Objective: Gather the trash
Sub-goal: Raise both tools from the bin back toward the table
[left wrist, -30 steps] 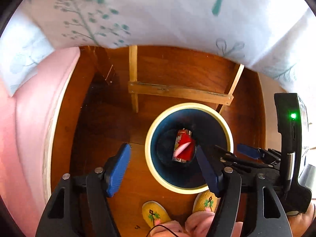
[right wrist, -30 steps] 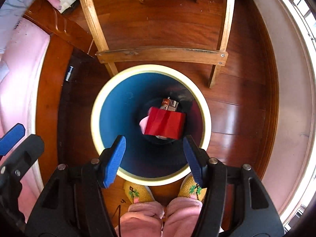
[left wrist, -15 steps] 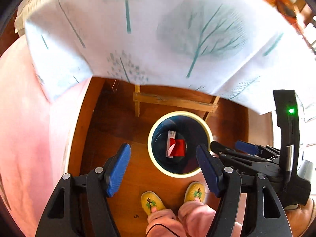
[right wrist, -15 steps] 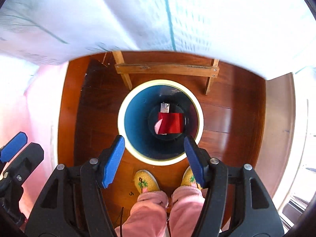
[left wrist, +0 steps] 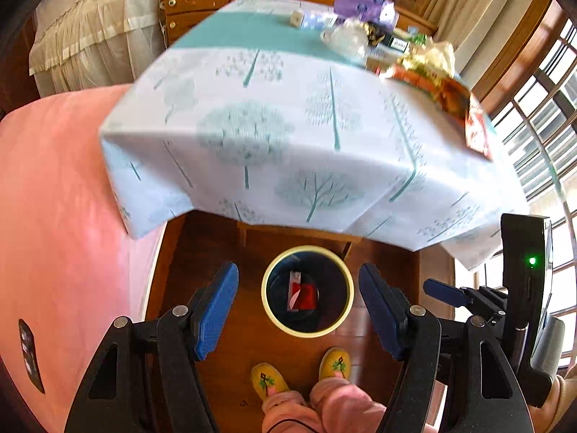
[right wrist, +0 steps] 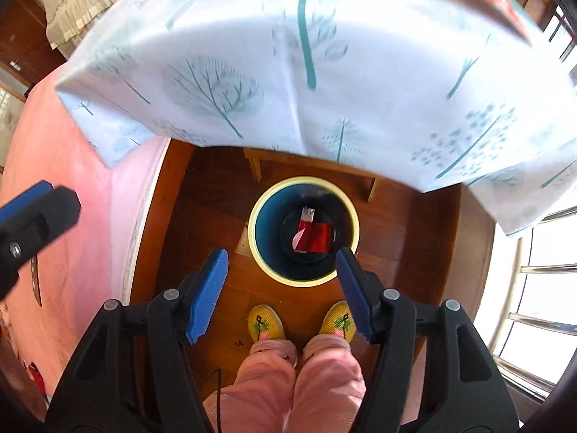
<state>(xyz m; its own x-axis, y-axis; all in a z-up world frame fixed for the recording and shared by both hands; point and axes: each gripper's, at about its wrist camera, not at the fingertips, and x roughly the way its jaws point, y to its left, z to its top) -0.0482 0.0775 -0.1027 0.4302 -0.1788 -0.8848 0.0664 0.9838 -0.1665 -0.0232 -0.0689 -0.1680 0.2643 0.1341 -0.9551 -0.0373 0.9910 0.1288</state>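
While both your grippers hang empty above the floor, the bin (left wrist: 307, 290) stands between your slippered feet and the table's wooden frame, with a red wrapper (right wrist: 313, 237) and a pale scrap lying at its bottom. Your left gripper (left wrist: 298, 310) has its blue pads spread wide with nothing between them; your right gripper (right wrist: 281, 285) is likewise agape and carries nothing.

More trash waits on the tablecloth (left wrist: 274, 122): a heap of wrappers and packets (left wrist: 422, 61) crowds the far right corner, and a red packet (left wrist: 476, 130) lies at the cloth's right edge, near the window.

The likely trouble lies there. Thin, crinkled wrappers may slip from flat pads if you close on a loose fold, and a pinch made too low could catch the cloth and drag the whole pile. The red packet sits so close to the edge that a glancing touch could tip it to the floor, away from the bin. The overhanging cloth also hides the bin's far side, so a release from the table side could miss the rim.
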